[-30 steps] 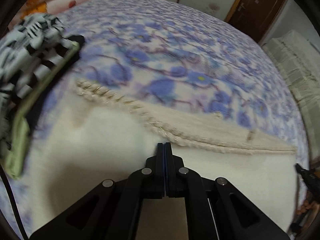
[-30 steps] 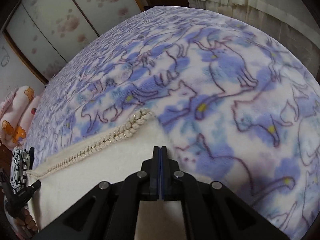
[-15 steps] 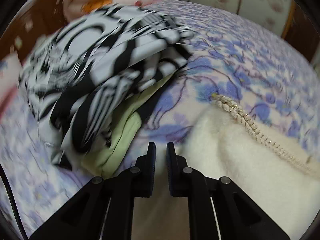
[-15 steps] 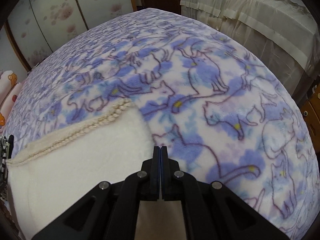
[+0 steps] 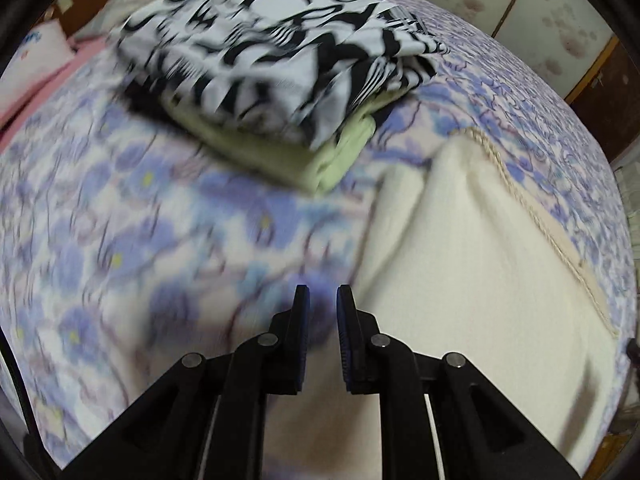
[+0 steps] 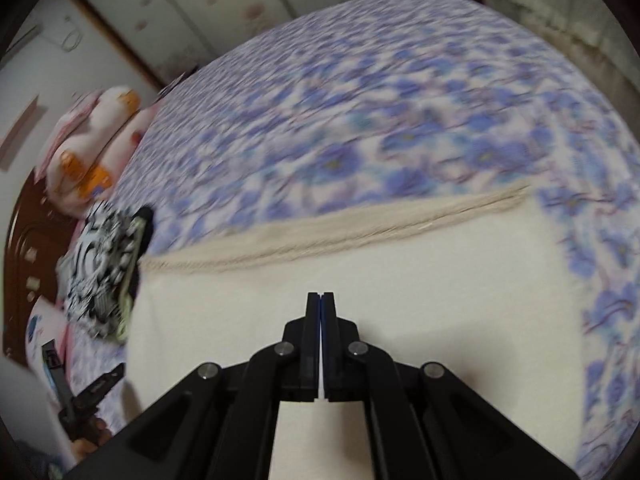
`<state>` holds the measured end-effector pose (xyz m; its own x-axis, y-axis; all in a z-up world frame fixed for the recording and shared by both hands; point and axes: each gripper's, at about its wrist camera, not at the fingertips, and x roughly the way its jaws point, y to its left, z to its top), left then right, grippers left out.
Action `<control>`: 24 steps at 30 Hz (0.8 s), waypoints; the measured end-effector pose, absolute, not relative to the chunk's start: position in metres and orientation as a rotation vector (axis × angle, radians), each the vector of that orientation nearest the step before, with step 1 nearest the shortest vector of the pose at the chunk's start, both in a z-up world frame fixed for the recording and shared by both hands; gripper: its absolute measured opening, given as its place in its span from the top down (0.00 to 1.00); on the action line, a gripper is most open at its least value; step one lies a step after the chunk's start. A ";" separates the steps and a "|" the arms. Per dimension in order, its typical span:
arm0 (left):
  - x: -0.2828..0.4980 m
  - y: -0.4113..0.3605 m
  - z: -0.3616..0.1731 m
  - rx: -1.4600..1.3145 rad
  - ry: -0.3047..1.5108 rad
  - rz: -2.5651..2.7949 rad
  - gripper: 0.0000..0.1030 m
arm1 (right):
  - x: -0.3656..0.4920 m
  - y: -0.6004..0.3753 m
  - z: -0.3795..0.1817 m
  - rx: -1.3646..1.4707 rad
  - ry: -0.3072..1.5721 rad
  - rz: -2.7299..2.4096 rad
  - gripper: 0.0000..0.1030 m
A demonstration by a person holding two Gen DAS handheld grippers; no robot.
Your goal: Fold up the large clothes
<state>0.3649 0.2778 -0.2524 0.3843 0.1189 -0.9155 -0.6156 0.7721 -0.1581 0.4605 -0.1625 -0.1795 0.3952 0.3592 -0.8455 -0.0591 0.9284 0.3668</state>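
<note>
A bed (image 5: 120,240) with a blue cat-print cover; at twelve o'clock a folded black-and-white garment (image 5: 272,40) lies on a folded green one (image 5: 304,156).

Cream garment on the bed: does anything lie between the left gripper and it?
Nothing visible does. The left gripper hangs slightly open and empty by the left edge of the cream garment, with only blue patterned blanket below. The folded black-and-white pile sits farther back, off that path.
</note>
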 end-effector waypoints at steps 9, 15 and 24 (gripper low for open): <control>0.283 0.276 -0.242 -0.671 1.060 0.391 0.82 | 0.444 -0.105 -0.238 0.296 1.440 0.264 1.00; 0.254 0.264 -0.252 -0.752 1.106 0.258 0.81 | 0.436 -0.105 -0.265 0.326 1.473 0.243 1.00; 0.228 0.260 -0.301 -1.084 1.089 0.094 0.44 | 0.447 -0.095 -0.271 0.210 1.552 0.276 1.00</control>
<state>0.2278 0.2605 -0.3013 0.5115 -0.4216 -0.7487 -0.5437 0.5159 -0.6620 0.4475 -0.0945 -0.2712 -0.0018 0.3048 -0.9524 -0.0421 0.9516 0.3046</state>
